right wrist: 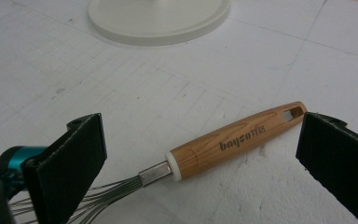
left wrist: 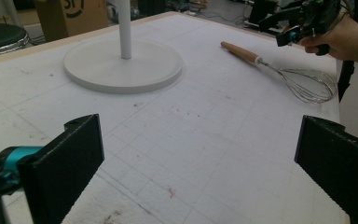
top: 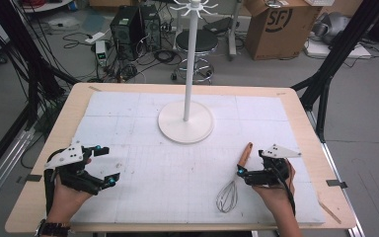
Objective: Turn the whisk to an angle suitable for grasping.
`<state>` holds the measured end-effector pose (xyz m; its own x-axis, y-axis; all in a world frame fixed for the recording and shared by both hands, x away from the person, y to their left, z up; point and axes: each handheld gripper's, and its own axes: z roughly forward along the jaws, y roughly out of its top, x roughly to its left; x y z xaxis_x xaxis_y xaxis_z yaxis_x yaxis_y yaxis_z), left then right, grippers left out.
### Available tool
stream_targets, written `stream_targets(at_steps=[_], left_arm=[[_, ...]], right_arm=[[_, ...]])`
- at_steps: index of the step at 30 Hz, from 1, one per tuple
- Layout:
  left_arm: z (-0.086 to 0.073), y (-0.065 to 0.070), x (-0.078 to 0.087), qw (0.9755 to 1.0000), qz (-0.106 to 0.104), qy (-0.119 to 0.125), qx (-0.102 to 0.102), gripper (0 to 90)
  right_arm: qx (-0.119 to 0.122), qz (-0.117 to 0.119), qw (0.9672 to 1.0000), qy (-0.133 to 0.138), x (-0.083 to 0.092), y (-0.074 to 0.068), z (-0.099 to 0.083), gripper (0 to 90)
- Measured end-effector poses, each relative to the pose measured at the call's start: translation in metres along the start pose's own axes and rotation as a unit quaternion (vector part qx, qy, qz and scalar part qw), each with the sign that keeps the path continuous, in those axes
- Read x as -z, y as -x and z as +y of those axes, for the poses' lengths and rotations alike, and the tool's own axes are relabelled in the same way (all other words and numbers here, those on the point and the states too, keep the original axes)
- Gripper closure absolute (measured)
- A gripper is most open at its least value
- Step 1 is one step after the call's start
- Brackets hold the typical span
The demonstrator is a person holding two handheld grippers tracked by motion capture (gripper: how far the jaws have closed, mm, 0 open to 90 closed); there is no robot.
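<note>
From the high view we see the worktop (top: 44, 197) covered by a white gridded mat (top: 143, 173) that stops short of the wooden rim on every side. The white stand (top: 185, 121) sits toward the far middle, leaving a broad bare stretch of mat between our two hands. The left tongs (top: 106, 165) hover near the left edge, released and holding nothing. The right tongs (top: 244, 168) sit just beside the whisk (top: 233, 182), which lies on the mat right of centre, wooden handle pointing away toward the stand, wire head nearer the front edge.

In the left gripper view the left tongs (left wrist: 198, 163) stand wide apart over bare mat, nothing between them. The stand's round base (left wrist: 123, 67) lies ahead to the left; the whisk (left wrist: 279, 72) lies farther off near the mat's edge, with the right tongs (left wrist: 291, 35) above its handle end.

In the right gripper view the right tongs (right wrist: 200, 163) are spread fully, straddling the whisk's wooden handle (right wrist: 237, 140). The handle lies flat between them, its end near one jaw; we cannot tell whether it touches. The stand's base (right wrist: 158, 21) is well apart beyond.
</note>
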<state>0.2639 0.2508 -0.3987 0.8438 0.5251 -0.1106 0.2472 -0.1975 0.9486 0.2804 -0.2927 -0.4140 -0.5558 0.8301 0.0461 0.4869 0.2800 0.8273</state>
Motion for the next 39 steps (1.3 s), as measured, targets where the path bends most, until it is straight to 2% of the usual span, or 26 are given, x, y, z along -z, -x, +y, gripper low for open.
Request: stream_targets(at_steps=[3,7,9,10,11,12,14,16,17,19,23,25,26,28,29,31,37,39], left_arm=[[0.000,0.000,-0.001,1.0000,-0.001,-0.001,0.000,1.8],[-0.001,0.000,-0.001,1.0000,-0.001,-0.002,0.000,1.7],[-0.001,-0.001,0.000,1.0000,-0.002,-0.002,0.000,1.8],[-0.001,-0.001,0.000,1.0000,-0.001,-0.001,0.001,1.8],[-0.001,-0.001,0.000,1.0000,0.000,-0.002,0.001,1.7],[-0.001,-0.001,0.000,1.0000,-0.001,-0.002,0.001,1.7],[-0.001,-0.001,0.001,1.0000,0.000,-0.001,0.002,1.7],[-0.001,-0.001,0.001,1.0000,0.000,-0.001,0.002,1.7],[-0.002,-0.001,0.001,1.0000,0.001,-0.001,0.003,1.7],[-0.002,-0.002,0.001,1.0000,0.002,-0.002,0.004,1.7],[-0.002,-0.001,0.000,1.0000,0.000,-0.004,0.003,1.7],[-0.001,-0.001,-0.001,1.0000,0.000,-0.004,0.003,1.8],[-0.001,-0.001,-0.001,1.0000,0.001,-0.004,0.003,1.7],[-0.001,-0.001,-0.001,1.0000,0.000,-0.005,0.001,1.8],[-0.001,-0.001,-0.001,1.0000,0.000,-0.005,0.001,1.7],[-0.001,-0.001,-0.002,1.0000,-0.002,-0.006,0.002,1.8],[-0.001,0.000,-0.003,1.0000,-0.004,-0.008,0.000,1.8],[-0.001,0.000,-0.004,0.9999,-0.005,-0.009,0.000,1.8]], right_arm=[[0.004,0.001,1.0000,0.003,0.000,-0.001,0.001,2.7],[-0.001,-0.004,1.0000,-0.009,-0.002,0.000,0.000,5.5],[-0.013,-0.008,0.9997,-0.020,-0.004,0.003,-0.002,12.6],[-0.013,-0.008,0.9997,-0.020,-0.004,0.003,-0.002,12.6],[-0.014,-0.002,0.9996,-0.023,-0.004,0.004,-0.002,17.9],[-0.016,0.000,0.9996,-0.024,-0.003,0.005,-0.003,19.4],[-0.010,0.002,0.9997,-0.022,-0.002,0.008,-0.002,31.3],[-0.005,0.000,0.9997,-0.022,-0.001,0.009,-0.001,34.3],[-0.003,-0.005,0.9997,-0.022,0.000,0.011,0.000,37.2],[-0.001,-0.032,0.9991,-0.027,0.000,0.017,0.003,42.8],[-0.001,-0.046,0.9977,-0.049,-0.004,0.029,0.007,53.2],[0.000,-0.046,0.9973,-0.058,-0.006,0.031,0.008,55.6],[0.004,-0.047,0.9964,-0.070,-0.009,0.036,0.010,62.6],[0.007,-0.047,0.9960,-0.076,-0.011,0.038,0.010,65.7],[0.007,-0.048,0.9952,-0.085,-0.014,0.041,0.011,71.8],[0.008,-0.045,0.9948,-0.091,-0.018,0.044,0.011,77.1],[0.018,-0.055,0.9932,-0.101,-0.028,0.047,0.010,87.7],[0.017,-0.050,0.9929,-0.107,-0.031,0.049,0.011,89.5]])
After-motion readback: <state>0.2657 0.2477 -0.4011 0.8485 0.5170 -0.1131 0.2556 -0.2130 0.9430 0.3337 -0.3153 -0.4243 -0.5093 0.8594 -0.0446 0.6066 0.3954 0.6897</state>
